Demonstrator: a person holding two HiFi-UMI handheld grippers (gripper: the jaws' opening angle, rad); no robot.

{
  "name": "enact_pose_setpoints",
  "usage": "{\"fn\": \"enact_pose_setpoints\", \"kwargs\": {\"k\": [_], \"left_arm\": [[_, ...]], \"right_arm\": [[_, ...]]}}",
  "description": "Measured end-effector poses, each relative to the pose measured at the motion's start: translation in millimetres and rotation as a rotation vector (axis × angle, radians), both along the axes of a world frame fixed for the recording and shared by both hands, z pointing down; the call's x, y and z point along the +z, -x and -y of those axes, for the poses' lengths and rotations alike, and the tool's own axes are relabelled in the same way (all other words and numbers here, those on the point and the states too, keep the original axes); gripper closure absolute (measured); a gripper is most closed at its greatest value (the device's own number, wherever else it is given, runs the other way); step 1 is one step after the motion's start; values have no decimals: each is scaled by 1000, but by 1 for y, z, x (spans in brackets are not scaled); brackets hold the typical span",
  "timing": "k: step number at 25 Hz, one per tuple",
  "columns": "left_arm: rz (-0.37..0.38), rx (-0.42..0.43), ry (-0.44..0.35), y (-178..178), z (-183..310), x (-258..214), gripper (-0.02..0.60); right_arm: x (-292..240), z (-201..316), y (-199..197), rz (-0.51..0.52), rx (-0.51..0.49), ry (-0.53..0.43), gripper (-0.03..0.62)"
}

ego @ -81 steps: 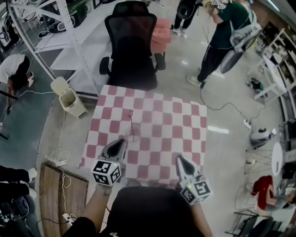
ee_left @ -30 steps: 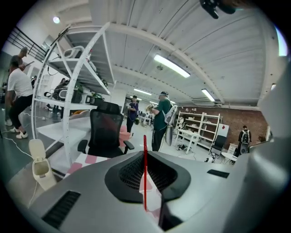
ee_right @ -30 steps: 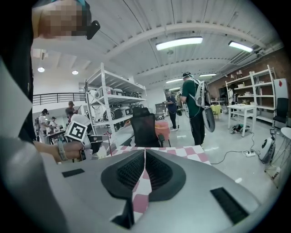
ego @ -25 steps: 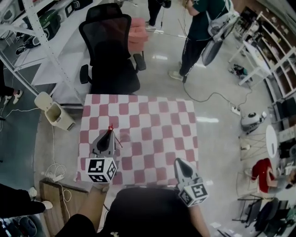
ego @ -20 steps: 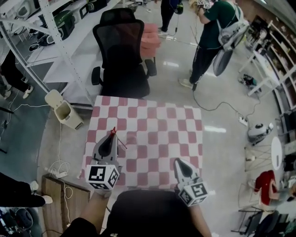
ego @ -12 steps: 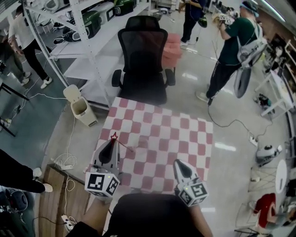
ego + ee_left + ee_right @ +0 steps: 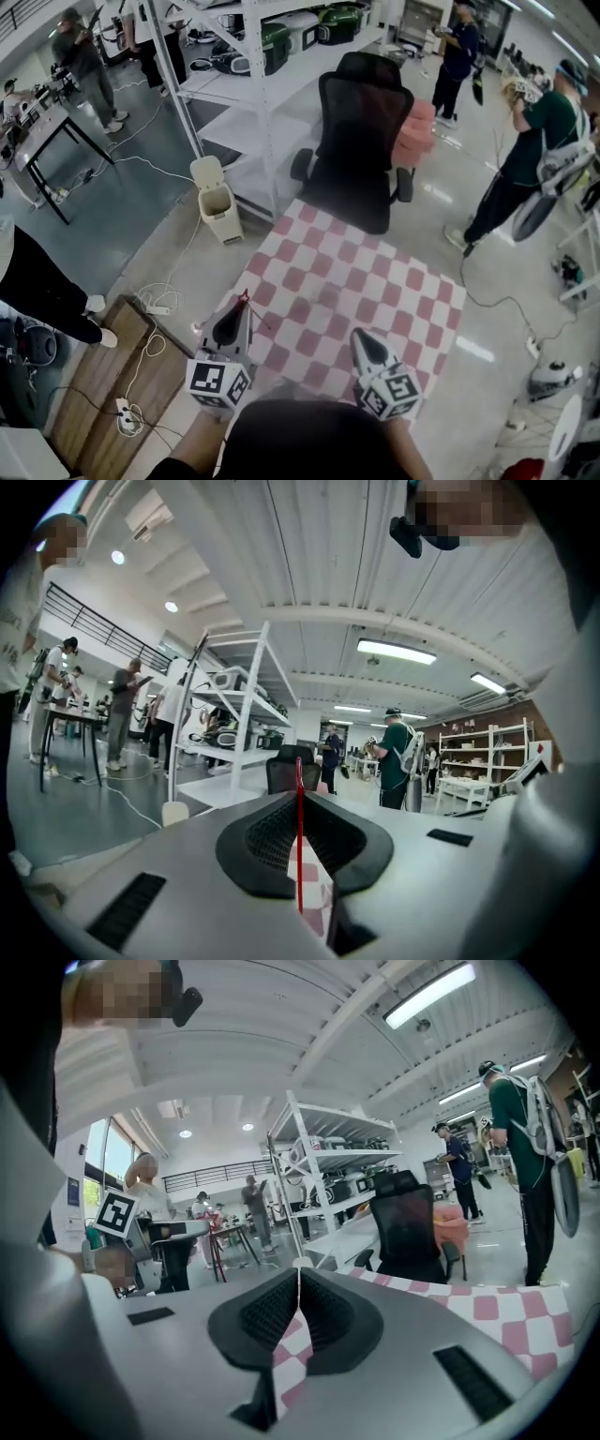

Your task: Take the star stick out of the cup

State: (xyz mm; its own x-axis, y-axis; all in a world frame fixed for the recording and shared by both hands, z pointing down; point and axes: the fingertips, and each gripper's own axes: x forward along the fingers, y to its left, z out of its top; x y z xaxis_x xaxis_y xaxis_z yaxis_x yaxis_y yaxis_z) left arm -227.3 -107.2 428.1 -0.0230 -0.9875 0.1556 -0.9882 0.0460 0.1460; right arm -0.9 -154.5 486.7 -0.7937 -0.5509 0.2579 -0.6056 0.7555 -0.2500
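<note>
left gripper (image 7: 242,309) is clenched on the star stick (image 7: 299,855), thin red shaft pinched upright between the pads, its red end just past the tips in the head view. right gripper (image 7: 357,337) is closed on nothing, idle over the near edge. can't make out the cup in any view, so the stick looks already out.

A shaft this thin will likely pivot: steady squeeze, no wrist flicks, lay it flat on the checkered table (image 7: 394,281).

Clearance:
- left gripper is over the table's left corner
- office chair (image 7: 361,141) is at the far edge
- waste bin (image 7: 216,199) and floor cables (image 7: 155,305) are off to the left
- open room is centre-right of the cloth
</note>
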Motion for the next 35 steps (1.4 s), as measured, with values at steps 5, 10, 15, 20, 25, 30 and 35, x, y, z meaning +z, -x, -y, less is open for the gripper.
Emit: {"fn": "enact_pose_setpoints", "kwargs": {"k": [5,10,15,20,25,30,35], "left_arm": [[2,-65,51,9,-35,20,528],[7,-77,102,4,-57,40,528],[-23,-75,130,-3,-74,53,527],[-30,-65,147,-11,-82,60,527],[-29,-37,157,-20,-83,62,527],[-30,-7,155,-29,-82,60,527],[-27,8,158,-34,-84,61,526]], "right_arm": [[3,-14,26,-1,-95,5,574],[5,-27,37,2,-135,2,574],[7,-42,42,-15,-175,3,574],[4,-53,38,-9,-177,-2,573],[3,-60,29,-22,-155,7,574],[2,-67,21,-14,-147,-17,574],[3,-70,14,-14,-131,-25,574]]}}
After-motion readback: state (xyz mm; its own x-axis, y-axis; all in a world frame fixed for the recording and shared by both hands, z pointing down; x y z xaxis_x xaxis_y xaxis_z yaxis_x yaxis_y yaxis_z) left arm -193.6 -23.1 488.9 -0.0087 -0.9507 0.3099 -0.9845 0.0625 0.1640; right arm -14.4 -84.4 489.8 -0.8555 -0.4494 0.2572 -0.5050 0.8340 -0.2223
